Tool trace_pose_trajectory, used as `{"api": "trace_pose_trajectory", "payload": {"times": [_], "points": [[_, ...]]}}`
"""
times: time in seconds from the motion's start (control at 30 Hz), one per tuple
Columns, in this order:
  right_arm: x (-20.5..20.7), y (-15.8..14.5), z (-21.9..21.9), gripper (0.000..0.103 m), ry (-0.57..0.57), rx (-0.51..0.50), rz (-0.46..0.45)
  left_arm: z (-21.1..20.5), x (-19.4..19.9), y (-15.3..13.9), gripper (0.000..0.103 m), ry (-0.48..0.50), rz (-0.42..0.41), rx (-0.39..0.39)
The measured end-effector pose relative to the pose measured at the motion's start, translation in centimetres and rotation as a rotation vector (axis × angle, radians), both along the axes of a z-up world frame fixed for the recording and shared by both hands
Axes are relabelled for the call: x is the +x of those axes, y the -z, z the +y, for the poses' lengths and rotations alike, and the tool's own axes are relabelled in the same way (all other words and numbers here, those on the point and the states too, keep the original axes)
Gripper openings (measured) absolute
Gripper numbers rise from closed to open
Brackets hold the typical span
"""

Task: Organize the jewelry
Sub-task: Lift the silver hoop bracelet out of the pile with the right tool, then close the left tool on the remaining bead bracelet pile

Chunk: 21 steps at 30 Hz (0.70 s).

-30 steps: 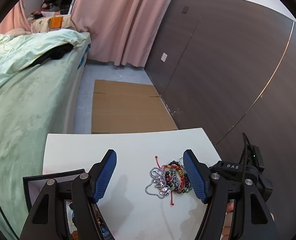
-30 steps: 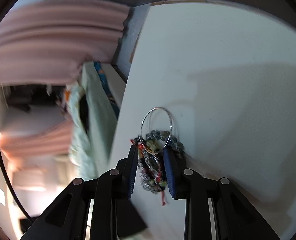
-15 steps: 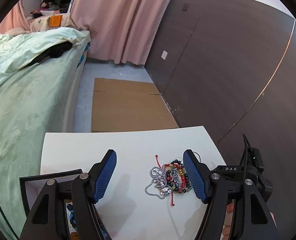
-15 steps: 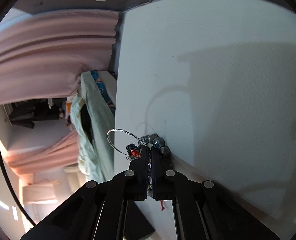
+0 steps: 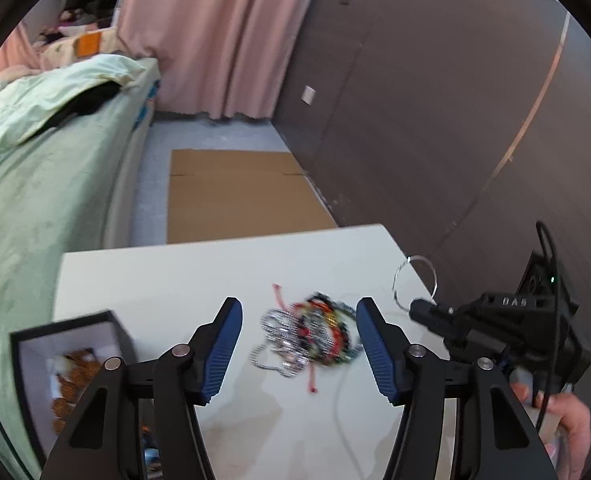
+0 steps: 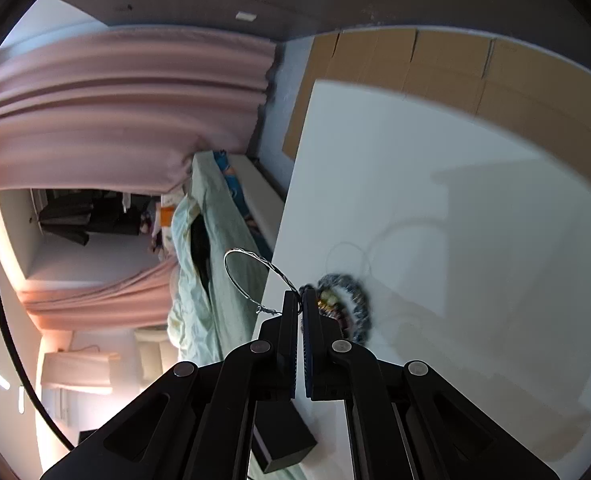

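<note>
A tangled pile of jewelry [image 5: 307, 336], silver chains and beaded bracelets with a red cord, lies on the white table [image 5: 175, 276]. My left gripper [image 5: 298, 308] hovers just above it, its jaws closing; the pile sits between the blue pads [image 5: 223, 344] without touching them. My right gripper [image 6: 300, 300] is shut on a thin silver wire bangle [image 6: 247, 276], which it holds up off the table. The left wrist view shows that gripper [image 5: 417, 308] at the right with the bangle [image 5: 413, 280] above its tips. The pile [image 6: 347, 304] lies just right of the right gripper.
An open black box [image 5: 67, 364] with white lining and orange-brown pieces stands at the table's left; the right wrist view shows its corner [image 6: 283, 444]. A green bed [image 5: 35, 184], floor cardboard [image 5: 235, 196] and a dark wall [image 5: 435, 120] surround the table. A hand [image 5: 567, 420] grips the right tool.
The right gripper shut on the silver bangle and lifted it away from the pile. The left gripper moved in toward the pile and its jaws narrowed.
</note>
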State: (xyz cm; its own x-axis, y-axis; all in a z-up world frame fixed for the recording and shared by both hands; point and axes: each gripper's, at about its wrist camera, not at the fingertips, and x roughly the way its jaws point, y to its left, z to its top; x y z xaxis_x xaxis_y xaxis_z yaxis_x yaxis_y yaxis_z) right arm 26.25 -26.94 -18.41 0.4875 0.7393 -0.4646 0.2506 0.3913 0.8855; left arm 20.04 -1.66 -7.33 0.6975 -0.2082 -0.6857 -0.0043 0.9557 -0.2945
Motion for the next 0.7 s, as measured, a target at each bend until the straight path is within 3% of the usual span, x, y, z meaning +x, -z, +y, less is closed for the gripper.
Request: {"api": "trace_pose_trajectory", "payload": {"times": [0.1, 0.2, 0.43, 0.7], "points": [[-0.4, -0.5, -1.4, 0.002, 0.026, 0.01, 0.002, -1.9, 0.5, 0.6, 0.052, 0.04, 0.033, 0.045], [-0.5, -1.3, -2.2, 0.002, 0.038, -0.003, -0.01, -3.0, 1.2, 0.6, 0.051, 0.058, 0.068, 0.039], [-1.0, -1.7, -4.3, 0.002, 0.061, 0.024, -0.019, -5.0, 3.9, -0.4, 0.051, 0.063, 0.151, 0.124], [-1.0, -1.3, -5.4, 0.002, 0.066, 0.089, -0.005, -6.5, 7.5, 1.6, 0.051, 0.067, 0.275, 0.218]]}}
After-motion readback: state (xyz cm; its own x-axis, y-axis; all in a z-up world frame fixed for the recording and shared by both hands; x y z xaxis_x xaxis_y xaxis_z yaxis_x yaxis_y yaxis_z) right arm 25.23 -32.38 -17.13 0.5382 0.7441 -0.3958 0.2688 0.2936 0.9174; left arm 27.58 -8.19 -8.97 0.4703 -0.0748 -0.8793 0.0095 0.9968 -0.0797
